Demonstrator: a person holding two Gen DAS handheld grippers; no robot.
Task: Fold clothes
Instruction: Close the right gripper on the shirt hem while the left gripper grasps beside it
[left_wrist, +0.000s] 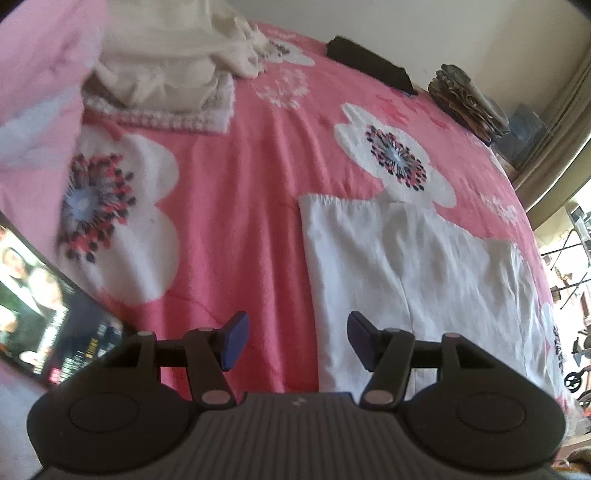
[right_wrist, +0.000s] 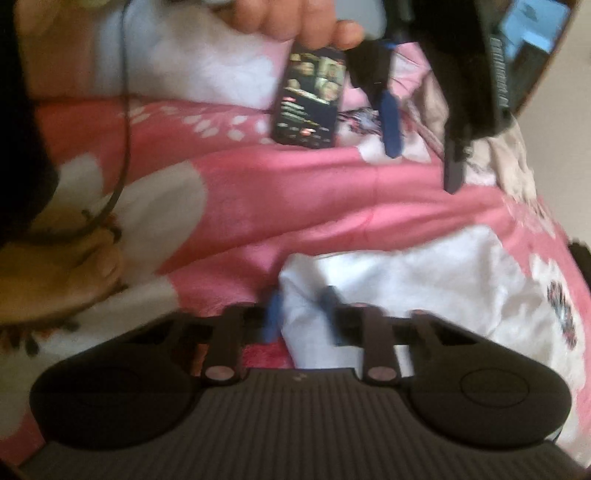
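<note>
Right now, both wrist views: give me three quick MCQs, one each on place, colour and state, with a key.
1. Where does the white garment lie relative to the left hand-held gripper?
A. ahead and to its right
B. far left by the phone
C. on top of the cream pile

2. What is the bedspread's base colour?
A. blue
B. pink
C. green

3. How are the left hand-held gripper's fingers set?
A. clamped on the white garment
B. shut on nothing
C. apart, holding nothing

Key: 1 A, the garment's left edge runs between the fingers and the cloth spreads rightward, well short of the cream pile. 2 B, pink with white flowers. 3 C, bare bedspread and garment show through a wide gap between the pads.
</note>
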